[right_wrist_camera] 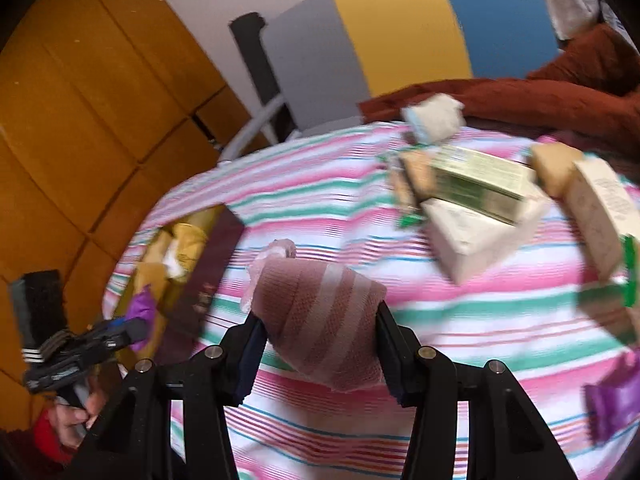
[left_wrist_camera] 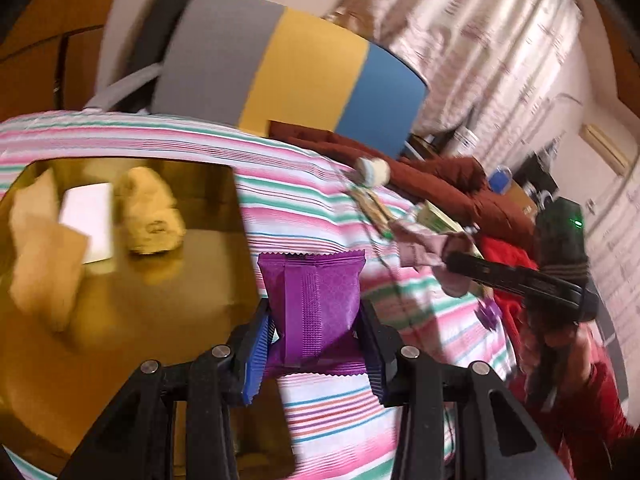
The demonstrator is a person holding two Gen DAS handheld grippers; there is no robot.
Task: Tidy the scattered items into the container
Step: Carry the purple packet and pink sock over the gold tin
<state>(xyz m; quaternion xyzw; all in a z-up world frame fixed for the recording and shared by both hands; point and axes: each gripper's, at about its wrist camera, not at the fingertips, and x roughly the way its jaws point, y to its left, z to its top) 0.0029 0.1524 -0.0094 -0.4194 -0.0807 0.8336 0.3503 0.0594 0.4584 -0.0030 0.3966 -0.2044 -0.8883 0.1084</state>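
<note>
My left gripper (left_wrist_camera: 314, 340) is shut on a purple snack packet (left_wrist_camera: 314, 300), held just right of the gold container (left_wrist_camera: 160, 312). The container holds a yellow cloth roll (left_wrist_camera: 150, 210), a white card (left_wrist_camera: 90, 220) and a tan packet (left_wrist_camera: 40, 256). My right gripper (right_wrist_camera: 320, 344) is shut on a pink striped rolled cloth (right_wrist_camera: 324, 320) above the striped tablecloth (right_wrist_camera: 440, 320). The right gripper also shows in the left wrist view (left_wrist_camera: 448, 258), and the left gripper with the purple packet shows in the right wrist view (right_wrist_camera: 136, 324) by the container (right_wrist_camera: 160, 276).
Green and cream boxes (right_wrist_camera: 476, 184), a white cloth roll (right_wrist_camera: 434, 118), a tan packet (right_wrist_camera: 554, 170), another cream box (right_wrist_camera: 604, 212) and a purple packet (right_wrist_camera: 616, 404) lie on the cloth. A grey-yellow-blue panel (right_wrist_camera: 400, 28) and brown fabric (right_wrist_camera: 560, 96) stand behind.
</note>
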